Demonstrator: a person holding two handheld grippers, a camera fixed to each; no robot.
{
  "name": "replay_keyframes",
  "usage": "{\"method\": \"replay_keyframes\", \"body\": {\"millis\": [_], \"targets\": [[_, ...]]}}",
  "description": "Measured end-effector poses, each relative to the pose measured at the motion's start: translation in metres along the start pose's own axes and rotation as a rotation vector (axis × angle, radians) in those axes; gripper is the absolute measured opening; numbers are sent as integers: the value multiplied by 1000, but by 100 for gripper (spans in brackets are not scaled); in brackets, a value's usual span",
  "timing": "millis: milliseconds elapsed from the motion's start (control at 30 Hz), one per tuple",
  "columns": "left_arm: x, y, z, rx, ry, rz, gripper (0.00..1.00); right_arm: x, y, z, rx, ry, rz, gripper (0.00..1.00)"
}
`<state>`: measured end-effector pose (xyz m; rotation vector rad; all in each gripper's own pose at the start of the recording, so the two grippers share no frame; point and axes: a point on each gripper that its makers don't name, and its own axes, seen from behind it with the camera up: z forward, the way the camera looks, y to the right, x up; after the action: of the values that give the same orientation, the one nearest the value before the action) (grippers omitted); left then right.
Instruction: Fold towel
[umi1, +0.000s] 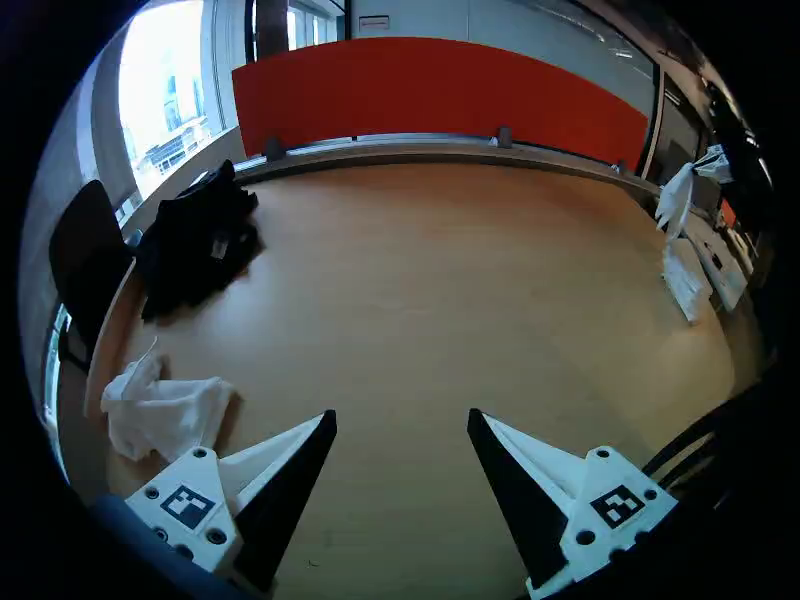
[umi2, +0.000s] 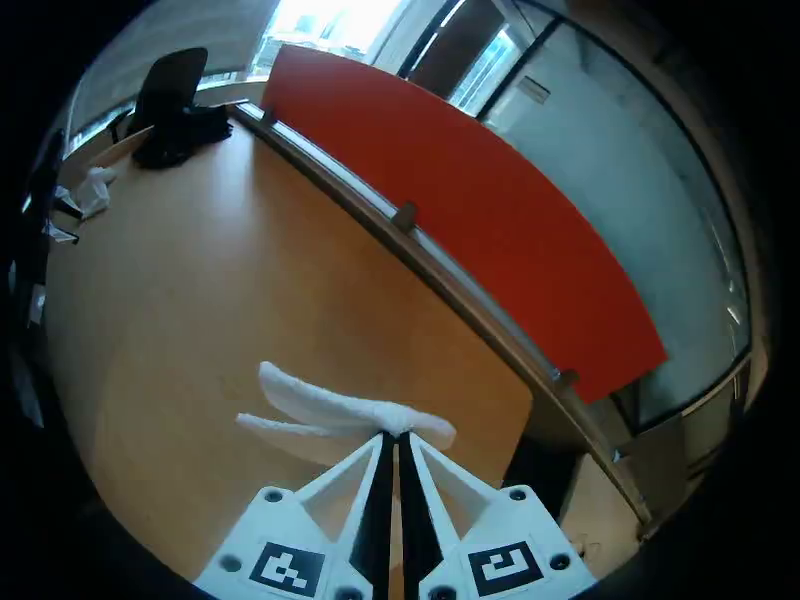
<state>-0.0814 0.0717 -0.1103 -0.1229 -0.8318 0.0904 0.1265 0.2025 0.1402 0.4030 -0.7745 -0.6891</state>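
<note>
In the left gripper view, a crumpled white cloth towel (umi1: 165, 410) lies on the light brown wooden table (umi1: 420, 290) near its left edge, just beside the left finger and outside the jaws. The left gripper (umi1: 401, 414) has its 2 fingers spread wide with only bare wood between them. Behind the towel a black fabric heap (umi1: 195, 245) lies near a black office chair (umi1: 85, 260), and a long orange-red partition panel (umi1: 440, 95) closes the far edge. The middle of the table gives broad open room. At the far right some white things (umi1: 690, 250) are too small to make out. In the right gripper view, the right gripper (umi2: 397, 436) has its jaws pressed together, pinching a second white towel with 2 hanging layers (umi2: 350, 410) at its right end. This towel hangs close to the table's right corner, and its lower part is hidden behind the fingers.
</note>
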Motion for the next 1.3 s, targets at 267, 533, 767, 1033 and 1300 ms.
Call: {"method": "replay_keyframes", "body": {"millis": [267,533,767,1033,1300], "targets": [[2,2,0,2,-1,5,98,-10,17,0,-18,-24,2,4],[2,5,1,0,-2,10,97,-19,20,-2,-22,-34,9,4],[4,8,1,-5,-1,15,98,-31,20,-5,-28,-43,22,4],[6,10,1,-12,3,26,98,-63,17,-16,-36,-72,54,4],[5,10,0,-19,1,36,97,-122,10,-24,-40,-140,99,4]]}}
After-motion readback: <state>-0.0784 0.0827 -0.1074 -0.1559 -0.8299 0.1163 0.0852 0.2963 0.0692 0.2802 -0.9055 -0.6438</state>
